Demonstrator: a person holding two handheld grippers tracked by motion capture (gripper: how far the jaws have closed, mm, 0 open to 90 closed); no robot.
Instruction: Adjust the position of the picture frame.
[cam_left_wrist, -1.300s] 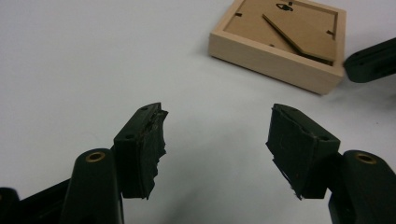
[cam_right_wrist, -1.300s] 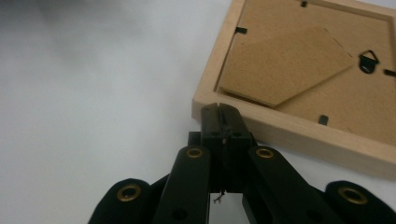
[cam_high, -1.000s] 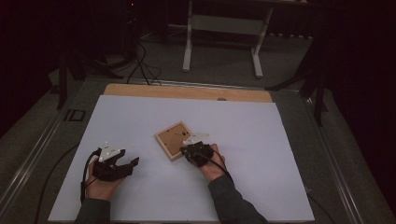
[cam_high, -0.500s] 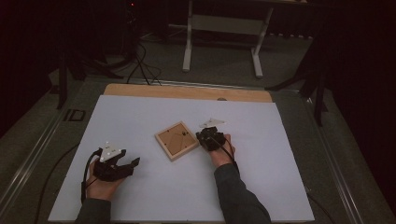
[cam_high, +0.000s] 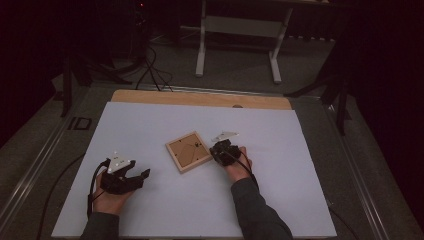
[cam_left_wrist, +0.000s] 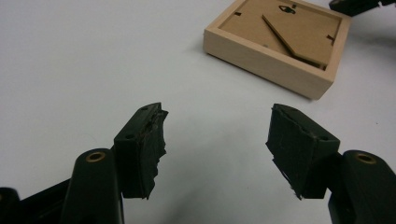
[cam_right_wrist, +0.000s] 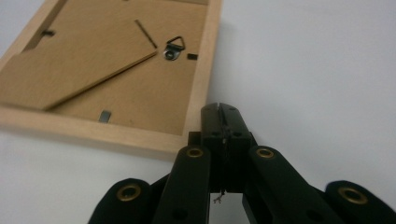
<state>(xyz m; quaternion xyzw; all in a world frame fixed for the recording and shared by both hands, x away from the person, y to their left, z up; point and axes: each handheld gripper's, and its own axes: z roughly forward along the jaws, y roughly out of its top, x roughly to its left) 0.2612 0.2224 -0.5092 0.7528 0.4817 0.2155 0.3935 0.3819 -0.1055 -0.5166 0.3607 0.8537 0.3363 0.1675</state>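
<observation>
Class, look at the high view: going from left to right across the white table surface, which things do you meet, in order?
Left gripper → wooden picture frame lying back side up → right gripper.

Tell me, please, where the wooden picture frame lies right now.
In the high view the picture frame lies face down mid-table, just left of the right gripper.
</observation>
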